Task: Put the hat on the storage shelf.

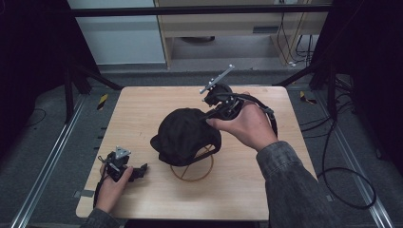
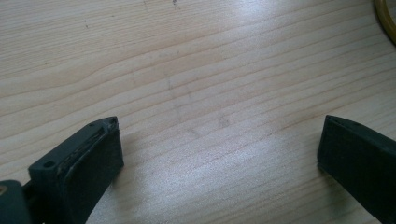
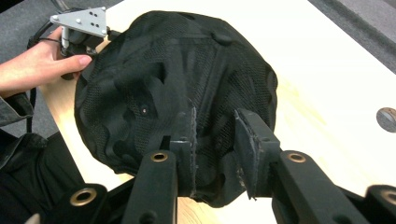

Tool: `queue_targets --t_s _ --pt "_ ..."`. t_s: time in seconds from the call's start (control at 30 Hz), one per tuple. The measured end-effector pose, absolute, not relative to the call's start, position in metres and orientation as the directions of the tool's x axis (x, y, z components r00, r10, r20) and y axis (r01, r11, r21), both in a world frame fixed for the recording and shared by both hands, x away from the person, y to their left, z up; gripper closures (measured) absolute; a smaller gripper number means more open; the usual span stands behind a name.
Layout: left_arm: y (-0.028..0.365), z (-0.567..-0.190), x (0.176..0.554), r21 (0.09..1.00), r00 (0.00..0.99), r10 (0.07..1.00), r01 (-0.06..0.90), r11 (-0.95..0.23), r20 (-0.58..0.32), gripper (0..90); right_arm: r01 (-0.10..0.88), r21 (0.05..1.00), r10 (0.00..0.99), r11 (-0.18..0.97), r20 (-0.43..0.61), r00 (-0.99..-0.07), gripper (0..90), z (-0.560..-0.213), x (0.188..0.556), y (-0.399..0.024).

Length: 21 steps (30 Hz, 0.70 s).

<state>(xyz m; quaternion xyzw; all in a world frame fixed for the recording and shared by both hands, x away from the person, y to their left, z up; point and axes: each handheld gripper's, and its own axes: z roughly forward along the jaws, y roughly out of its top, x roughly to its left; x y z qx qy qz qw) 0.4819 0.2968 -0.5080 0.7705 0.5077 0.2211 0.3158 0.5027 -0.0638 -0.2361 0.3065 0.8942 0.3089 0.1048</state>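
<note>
A black mesh cap [image 1: 187,133] sits on a thin wire stand with a gold ring base [image 1: 192,172] in the middle of the wooden table [image 1: 138,109]. My right gripper [image 1: 210,118] reaches in from the right at the cap's rear edge. In the right gripper view its jaws [image 3: 215,135] stand a little apart over the cap [image 3: 159,79], with loose fabric under the gap and nothing pinched. My left gripper [image 1: 141,169] rests low on the table at the front left. Its jaws [image 2: 219,144] are wide open over bare wood.
An arc of the gold ring [image 2: 385,18] shows at the top right corner of the left gripper view. The table has a small round hole [image 3: 387,119] near one edge. Black metal frame legs and cables stand on the floor around the table.
</note>
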Motion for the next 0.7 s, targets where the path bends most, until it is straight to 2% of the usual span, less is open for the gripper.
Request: queue_targets --t_s 0.7 --pt "0.297 -0.508 0.482 0.710 0.389 0.921 0.643 -0.288 0.022 0.0 0.522 0.624 0.663 0.581 0.008 -0.749 56.7 -0.238 0.497 -0.098"
